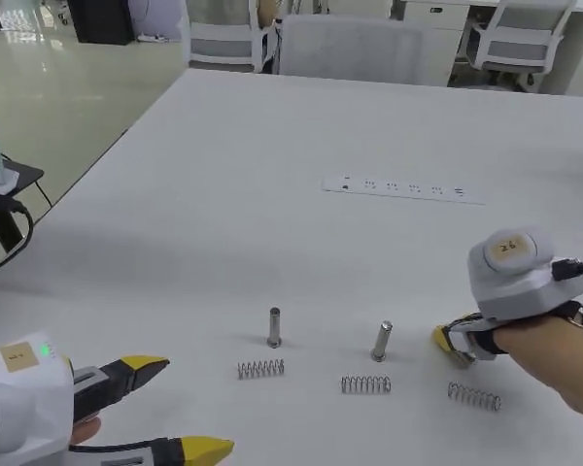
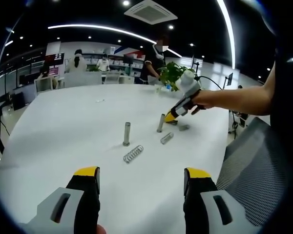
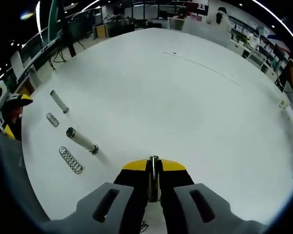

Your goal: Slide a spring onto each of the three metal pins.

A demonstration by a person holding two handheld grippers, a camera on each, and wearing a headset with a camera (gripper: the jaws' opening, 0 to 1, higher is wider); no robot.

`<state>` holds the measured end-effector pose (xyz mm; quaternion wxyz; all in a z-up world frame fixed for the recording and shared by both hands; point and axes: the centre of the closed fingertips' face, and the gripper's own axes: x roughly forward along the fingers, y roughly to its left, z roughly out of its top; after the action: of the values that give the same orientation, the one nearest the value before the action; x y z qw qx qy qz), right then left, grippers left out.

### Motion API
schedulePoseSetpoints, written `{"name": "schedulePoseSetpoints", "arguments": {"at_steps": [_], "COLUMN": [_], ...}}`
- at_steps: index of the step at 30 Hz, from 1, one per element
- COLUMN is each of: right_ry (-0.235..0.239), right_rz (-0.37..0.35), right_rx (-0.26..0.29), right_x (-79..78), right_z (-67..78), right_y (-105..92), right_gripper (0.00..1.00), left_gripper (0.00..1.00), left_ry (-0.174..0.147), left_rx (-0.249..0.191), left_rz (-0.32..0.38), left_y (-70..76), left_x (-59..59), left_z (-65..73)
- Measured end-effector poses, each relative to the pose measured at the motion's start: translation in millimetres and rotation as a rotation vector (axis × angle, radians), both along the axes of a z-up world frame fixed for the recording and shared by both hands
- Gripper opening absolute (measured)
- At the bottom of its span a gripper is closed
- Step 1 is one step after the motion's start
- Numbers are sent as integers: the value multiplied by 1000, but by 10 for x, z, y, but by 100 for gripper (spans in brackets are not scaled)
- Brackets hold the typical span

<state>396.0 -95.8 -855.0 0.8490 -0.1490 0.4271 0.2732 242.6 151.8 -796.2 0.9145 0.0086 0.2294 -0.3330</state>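
Status as I saw it: the right gripper (image 3: 154, 170) was clenched on the held pin (image 3: 154, 181), which showed as a metal shaft between the yellow tips at the bottom centre of the right gripper view. In the head view the same gripper (image 1: 453, 345) sat at the right of the frame, tips low over the white table (image 1: 272, 194). It was just right of the right pin (image 1: 381, 342).

The left gripper (image 2: 142, 178) was released, jaws wide apart with nothing between them. The head view had it (image 1: 180, 408) in the lower left corner, well apart from the parts.

Two pins stood upright on the table. The left pin (image 1: 274, 327) was at lower centre of the head view, with the right pin beside it toward the right.

Three springs lay flat in a row just below the pins, all loose on the table:
- The left spring (image 1: 260, 369) lay just under the left pin.
- The middle spring (image 1: 366, 384) lay just under the right pin.
- The right spring (image 1: 474, 396) lay under the right gripper.

A power strip (image 1: 403, 188) sat in the tabletop at upper centre-right. Office chairs (image 1: 350, 44) lined the top edge of the frame.
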Motion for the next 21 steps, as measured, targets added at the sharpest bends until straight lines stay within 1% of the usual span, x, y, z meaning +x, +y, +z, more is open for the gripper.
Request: {"name": "schedulePoseSetpoints", "arguments": {"at_steps": [7,12,16,19,21], "right_ry": [-26,-47,-63,-87,-90], "right_rz": [-15,-25,-24,-21,-22], "right_rx": [37,65,68,80,87], "right_x": [-67,-134,-182,-210,-235], "right_z": [160,291,340,379,382], "right_y": [-45,-66,-81,-84,-84], "right_gripper": [5,5,5,5,5], "left_gripper": [65,65,65,65,65], "left_ry": [-5,-13,-21,-28,-31], "left_rx": [1,2,3,6,9], "left_rz": [-7,-22,-31,-39,-43], "left_y": [4,-36,-63,-81,-83], "left_x": [-1,-8,-19,-36,-46], "left_z": [14,44,75,105,119]}}
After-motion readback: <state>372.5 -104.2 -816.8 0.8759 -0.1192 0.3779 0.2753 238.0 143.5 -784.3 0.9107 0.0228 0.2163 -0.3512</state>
